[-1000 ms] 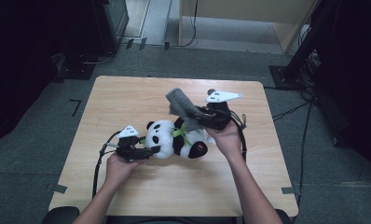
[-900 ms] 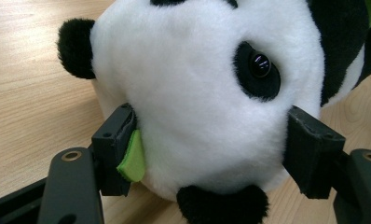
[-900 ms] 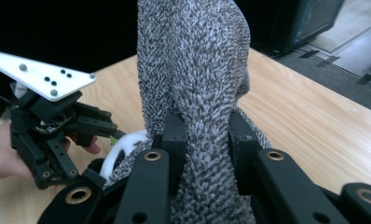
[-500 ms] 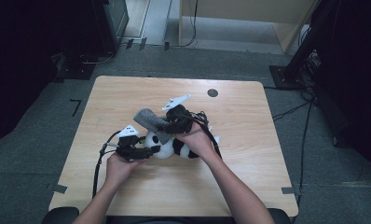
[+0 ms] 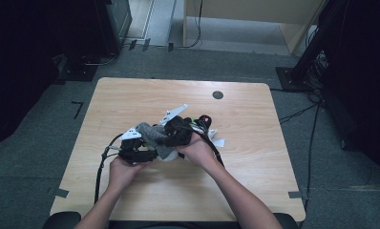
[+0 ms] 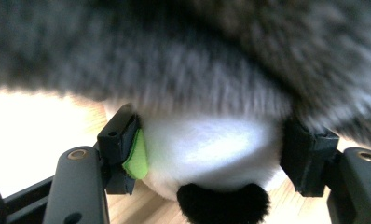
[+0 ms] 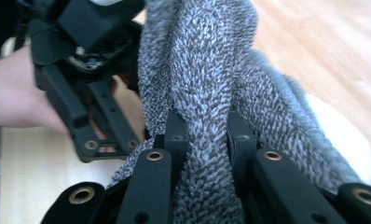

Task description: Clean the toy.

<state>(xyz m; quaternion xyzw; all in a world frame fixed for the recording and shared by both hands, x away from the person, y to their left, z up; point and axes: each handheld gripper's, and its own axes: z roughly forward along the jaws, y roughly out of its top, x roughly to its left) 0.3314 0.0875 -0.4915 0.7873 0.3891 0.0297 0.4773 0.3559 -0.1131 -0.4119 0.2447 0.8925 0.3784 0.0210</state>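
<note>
Now the right hand-held gripper (image 7: 204, 135), pinching the grey fuzzy cloth (image 7: 197, 70), holds it directly over the plush panda (image 6: 207, 154) at centre frame in the high view. The left hand-held gripper (image 6: 211, 154), lower left, clamps the panda's white head on the worktop (image 5: 131, 95).

Table (image 5: 131, 100) edges free all round; grey cloth (image 5: 150, 133) w/ panda (image 6: 207, 154) clutter centre.
</note>
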